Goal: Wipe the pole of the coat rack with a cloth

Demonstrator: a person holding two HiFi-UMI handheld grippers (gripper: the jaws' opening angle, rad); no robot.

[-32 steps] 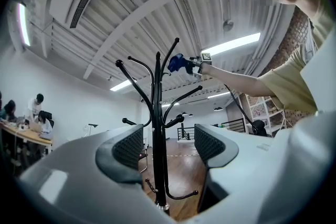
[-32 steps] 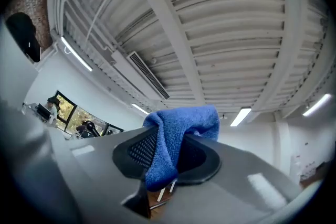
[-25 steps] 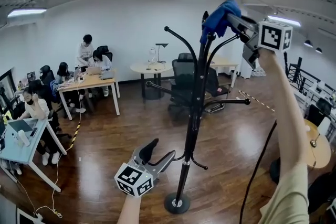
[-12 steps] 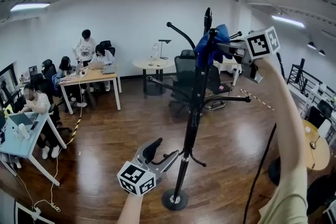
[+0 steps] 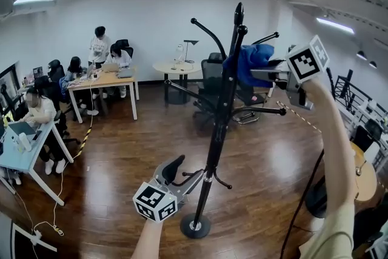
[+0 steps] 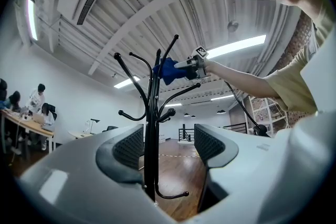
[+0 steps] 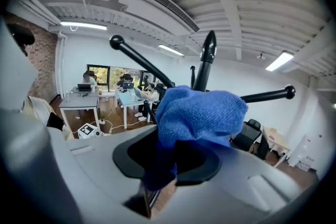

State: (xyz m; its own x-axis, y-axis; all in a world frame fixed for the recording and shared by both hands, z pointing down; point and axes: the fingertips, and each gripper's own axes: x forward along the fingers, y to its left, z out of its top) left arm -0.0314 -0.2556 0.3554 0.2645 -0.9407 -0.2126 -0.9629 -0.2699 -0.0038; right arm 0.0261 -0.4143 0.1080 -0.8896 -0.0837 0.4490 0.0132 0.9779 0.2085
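Head view shows a tall black metal coat rack (image 5: 217, 118) with curved hook arms, standing on its round base (image 5: 195, 225) on a dark wooden floor (image 5: 121, 154); the right gripper (image 5: 262, 74), held high on an outstretched arm, has its jaws clenched on a bunched blue cloth (image 5: 248, 62), which lies against the upper part of the pole (image 5: 210, 151), below the top knob and among the hook arms; right gripper view shows the cloth filling the jaws and bulging out ahead of them; the left gripper (image 5: 185, 174) sits low beside the pole, near the small bottom hooks; left gripper view shows its jaws released and wide apart, the pole rising between them close to the left pad, contact not discernible
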